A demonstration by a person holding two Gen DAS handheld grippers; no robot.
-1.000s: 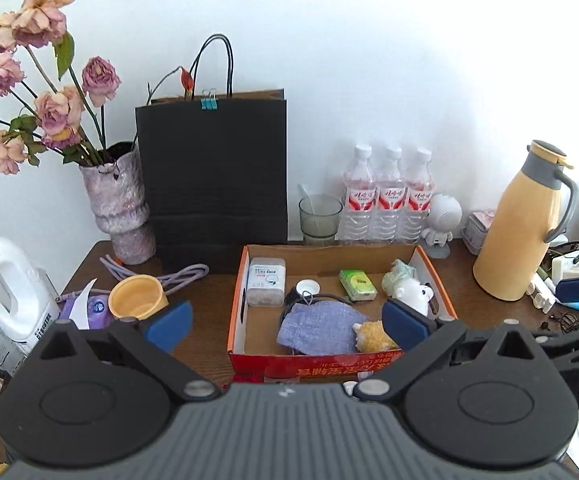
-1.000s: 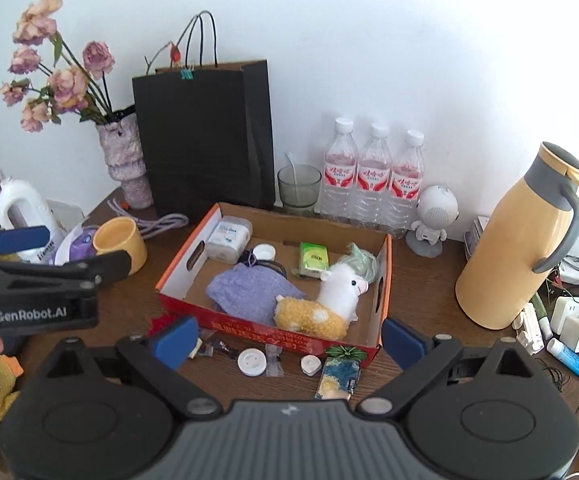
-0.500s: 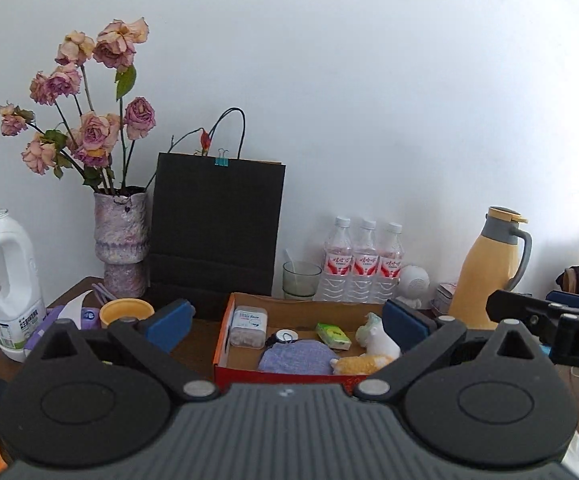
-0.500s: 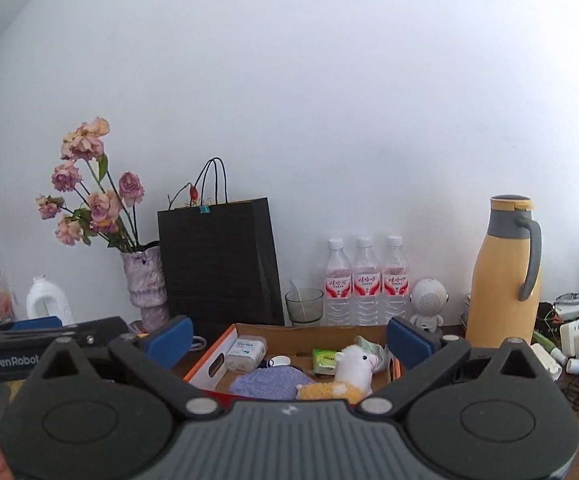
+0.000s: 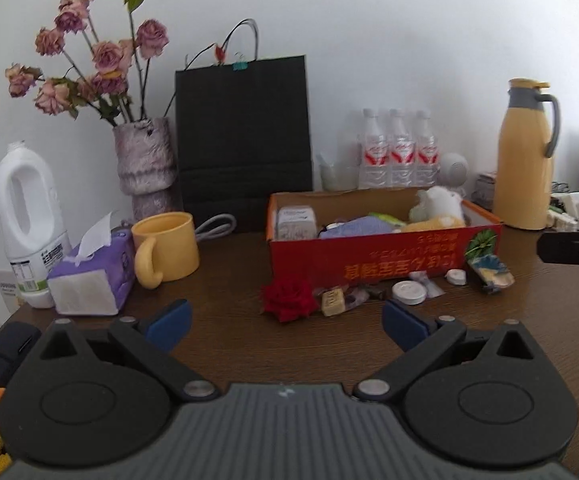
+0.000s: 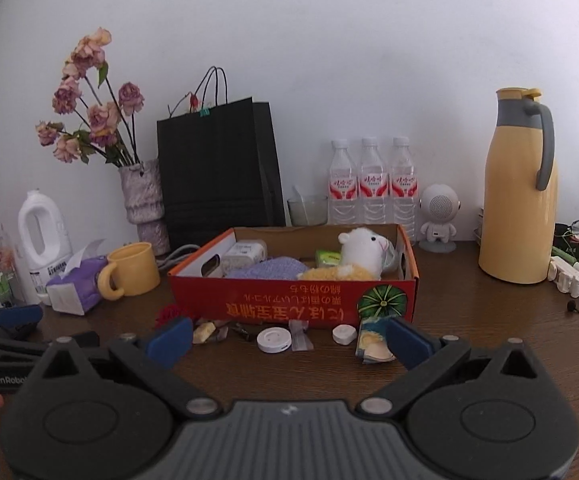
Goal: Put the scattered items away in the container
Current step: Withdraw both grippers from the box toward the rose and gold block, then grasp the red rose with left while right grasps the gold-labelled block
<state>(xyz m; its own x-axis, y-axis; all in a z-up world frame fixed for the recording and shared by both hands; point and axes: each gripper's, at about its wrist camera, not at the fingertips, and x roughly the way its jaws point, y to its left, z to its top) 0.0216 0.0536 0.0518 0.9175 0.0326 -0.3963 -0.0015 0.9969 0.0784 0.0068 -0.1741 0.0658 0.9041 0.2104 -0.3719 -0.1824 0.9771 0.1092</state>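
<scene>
Brown table (image 6: 489,340) with box (image 6: 289,308), mug (image 6: 135,268), thermos (image 6: 517,200).

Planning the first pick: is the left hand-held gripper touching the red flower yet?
Apart. The left wrist view shows bare table between the open left hand-held gripper and the red flower.

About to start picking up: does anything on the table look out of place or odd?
Yes. Small items lie loose on the table in front of the red box: a red flower, candy, two white discs and a snack packet. Nothing looks spilled. Both grippers, left and right, are open and empty.
</scene>
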